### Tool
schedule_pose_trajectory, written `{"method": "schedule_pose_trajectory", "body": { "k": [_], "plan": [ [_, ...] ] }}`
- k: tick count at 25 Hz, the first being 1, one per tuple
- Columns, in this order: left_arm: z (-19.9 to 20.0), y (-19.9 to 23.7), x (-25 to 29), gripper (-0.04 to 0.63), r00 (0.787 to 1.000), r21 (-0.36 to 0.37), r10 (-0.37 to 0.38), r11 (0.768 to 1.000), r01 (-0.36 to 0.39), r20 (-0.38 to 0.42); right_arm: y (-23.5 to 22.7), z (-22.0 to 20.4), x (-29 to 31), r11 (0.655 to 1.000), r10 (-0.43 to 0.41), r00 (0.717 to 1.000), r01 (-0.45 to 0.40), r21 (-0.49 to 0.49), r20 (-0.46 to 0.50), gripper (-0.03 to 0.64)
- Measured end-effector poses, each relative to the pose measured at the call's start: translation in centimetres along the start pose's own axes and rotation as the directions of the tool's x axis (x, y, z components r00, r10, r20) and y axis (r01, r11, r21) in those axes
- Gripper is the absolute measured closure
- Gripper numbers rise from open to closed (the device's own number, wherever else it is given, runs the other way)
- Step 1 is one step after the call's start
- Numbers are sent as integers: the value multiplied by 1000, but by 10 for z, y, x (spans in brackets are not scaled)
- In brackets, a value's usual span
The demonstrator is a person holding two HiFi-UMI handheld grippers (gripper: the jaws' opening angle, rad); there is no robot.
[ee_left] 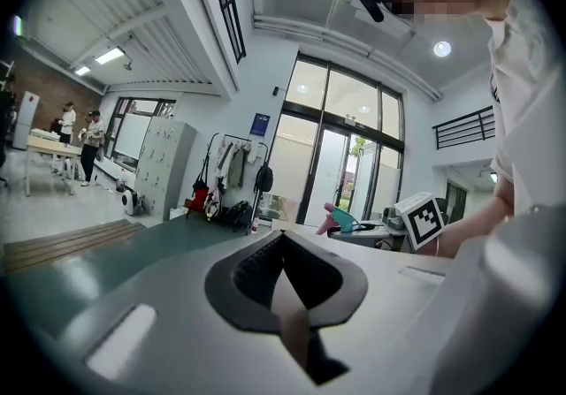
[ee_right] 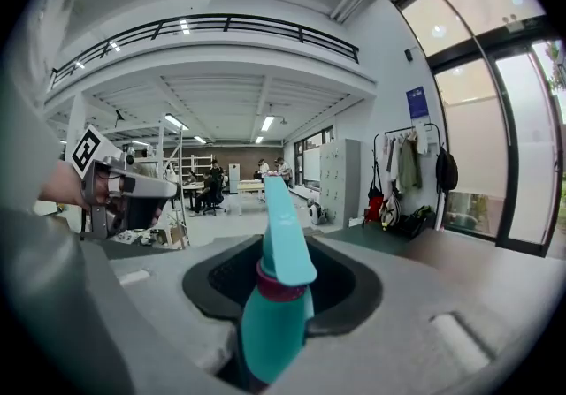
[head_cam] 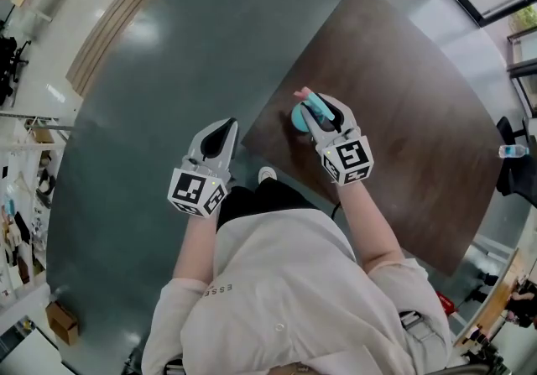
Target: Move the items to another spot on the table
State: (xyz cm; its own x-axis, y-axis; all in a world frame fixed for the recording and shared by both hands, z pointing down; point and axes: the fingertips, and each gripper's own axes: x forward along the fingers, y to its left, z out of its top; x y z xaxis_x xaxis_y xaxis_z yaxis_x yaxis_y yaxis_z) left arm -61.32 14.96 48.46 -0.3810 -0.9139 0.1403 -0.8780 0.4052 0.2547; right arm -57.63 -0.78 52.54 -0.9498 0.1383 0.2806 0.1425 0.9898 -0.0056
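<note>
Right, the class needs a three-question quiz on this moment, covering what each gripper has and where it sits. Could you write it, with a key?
1. Multiple choice: what is the right gripper clamped on?
A) a teal spray bottle
B) a white mug
C) nothing
2. True or false: the left gripper has its jaws wide apart around a cup.
3. Fill in: in the head view, the left gripper is over the green floor, while the right gripper is over the dark brown ____.

Key:
1. A
2. False: its jaws are together, with nothing between them.
3. table
</note>
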Motion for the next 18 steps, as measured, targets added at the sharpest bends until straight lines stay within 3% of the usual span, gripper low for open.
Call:
{"method": "schedule_pose_trajectory", "body": {
  "k": [8, 18],
  "plan": [
    [-5, 22, 36, 580, 996, 1, -83, 997, 83, -21, -16, -14, 25, 998, -62, 998, 62, 18, -1, 486],
    [-24, 27, 47, 580, 984, -5, -172, 985, 172, -40, -20, -22, 24, 981, -192, 979, 193, 4, 69, 486]
  ]
}}
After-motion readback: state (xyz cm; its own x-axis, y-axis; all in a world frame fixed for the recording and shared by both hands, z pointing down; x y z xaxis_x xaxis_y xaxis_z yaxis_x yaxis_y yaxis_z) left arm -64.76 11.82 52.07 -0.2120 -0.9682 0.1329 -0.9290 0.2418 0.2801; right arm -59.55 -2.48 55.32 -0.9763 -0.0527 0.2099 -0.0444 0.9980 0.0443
